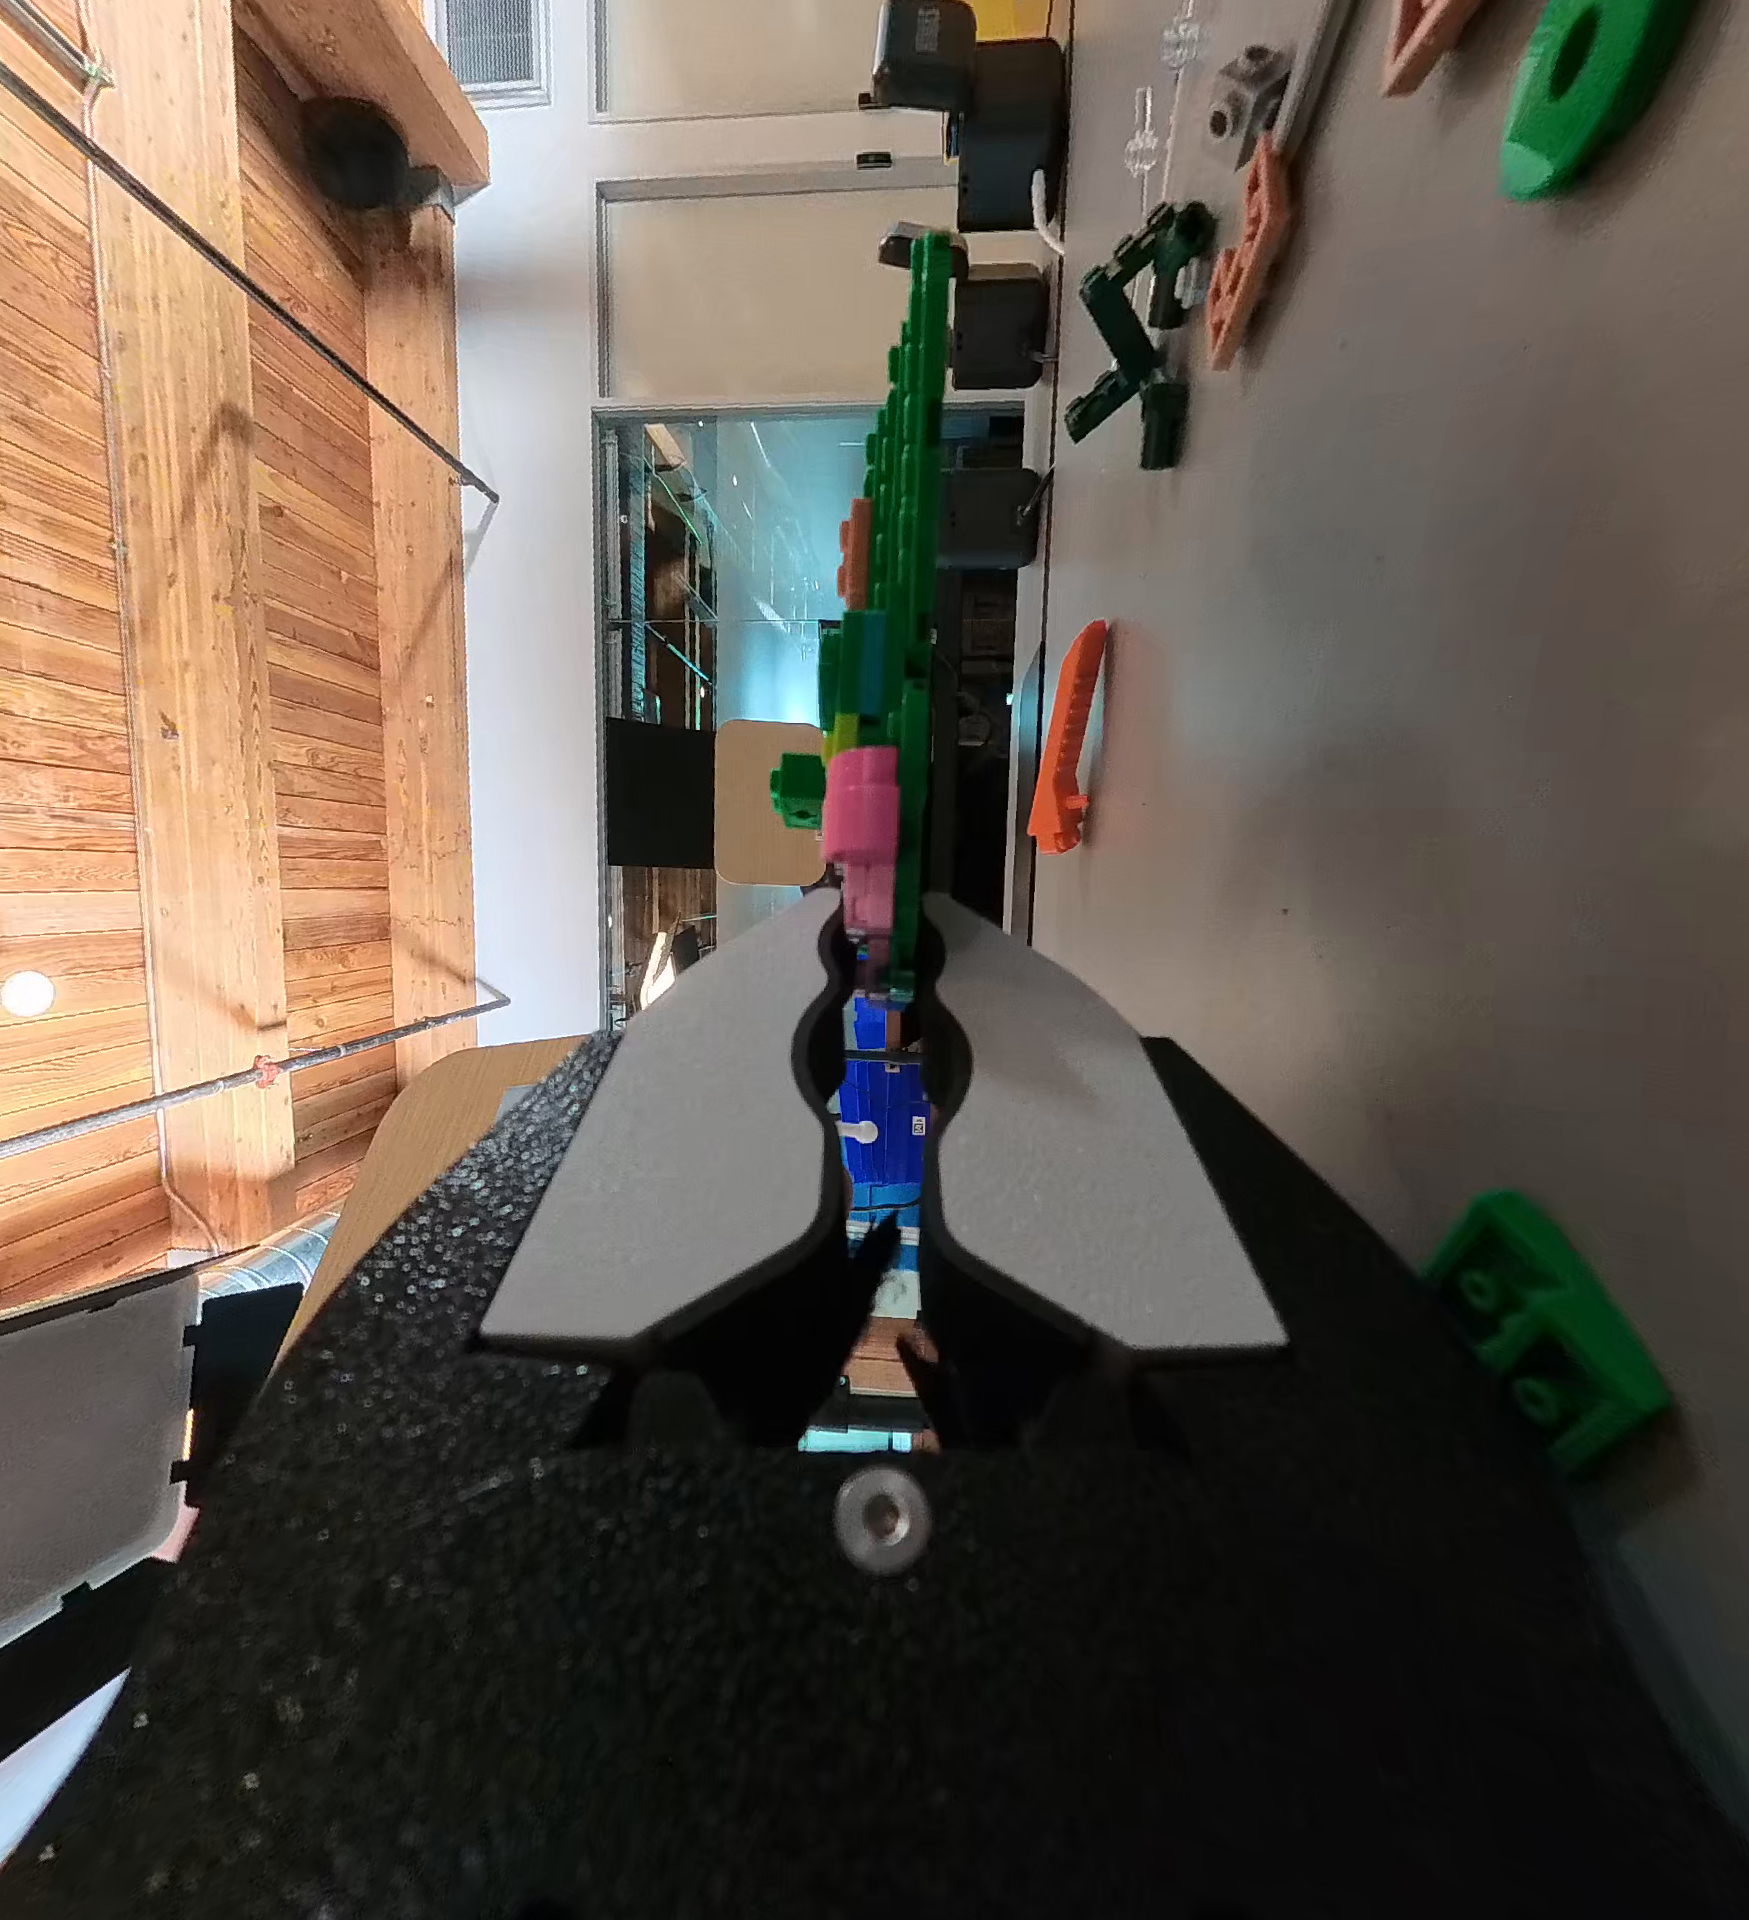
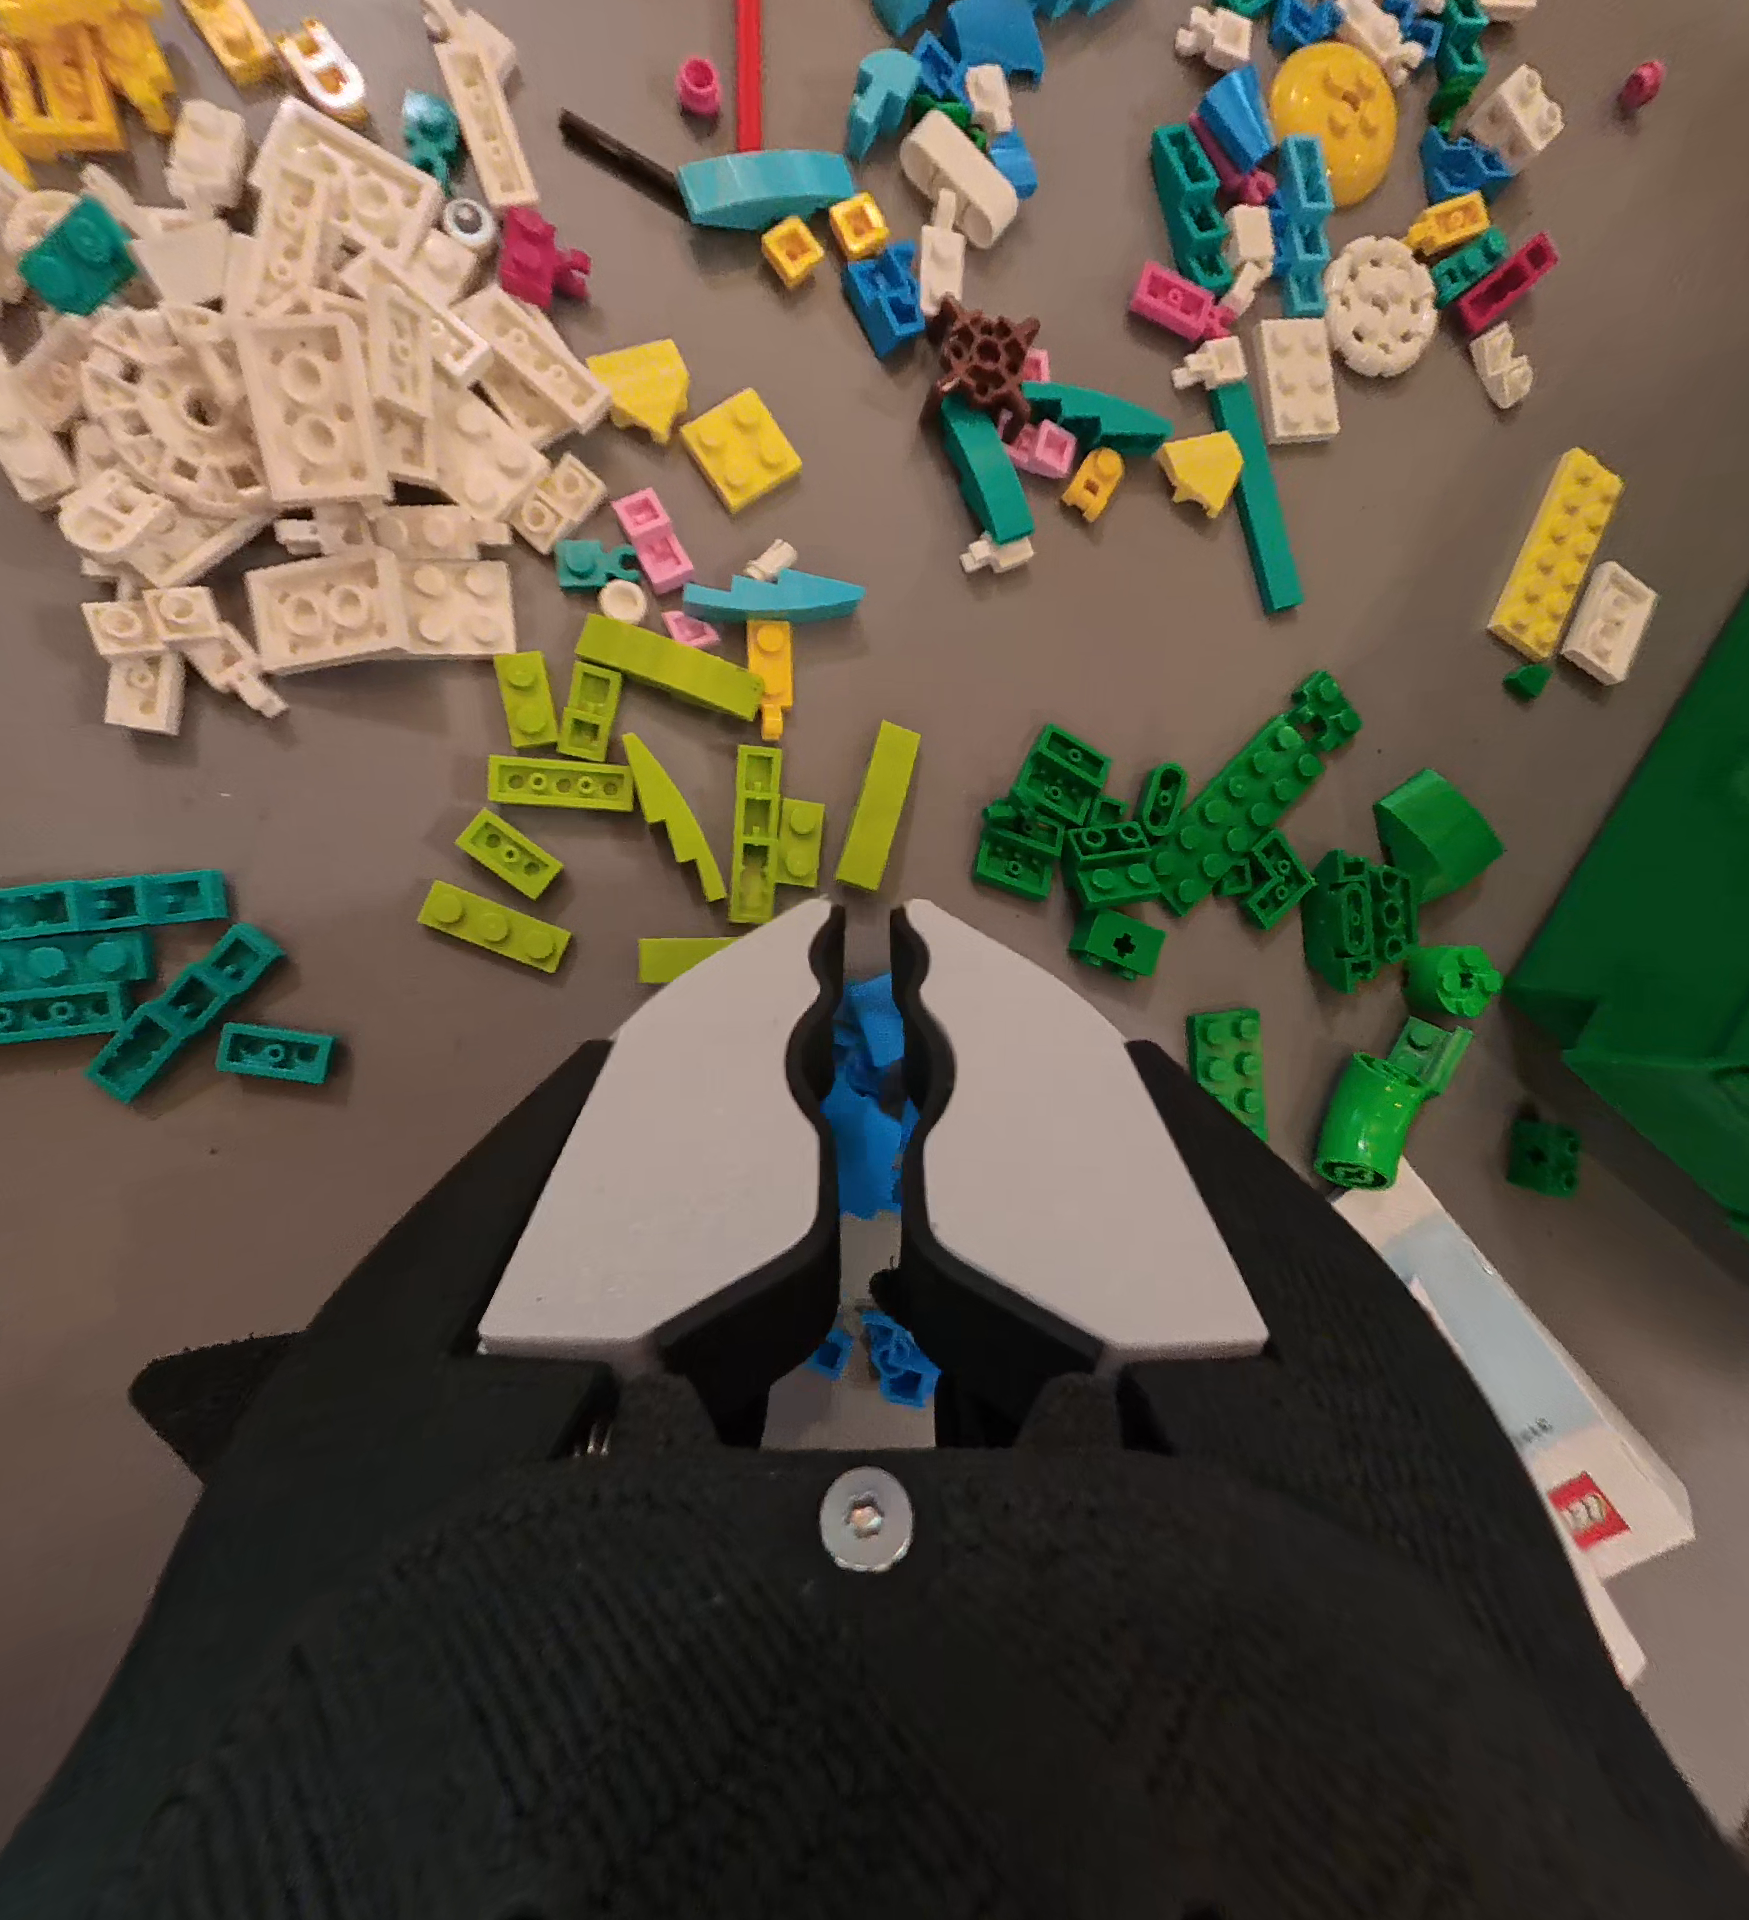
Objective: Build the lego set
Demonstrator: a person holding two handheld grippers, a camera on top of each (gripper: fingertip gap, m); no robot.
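Build barely begun, most pieces unsorted on the table.

The green plate (image 1: pixel 909 582), bearing few bricks, is clamped edge-on by the left gripper (image 1: pixel 885 940); the right gripper (image 2: pixel 868 920), nearly closed and empty, is held over lime pieces (image 2: pixel 641 810).

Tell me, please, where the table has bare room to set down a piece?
Bare grey table lies between the white pile and the teal plates. It is crowded around the lime pieces and green bricks.
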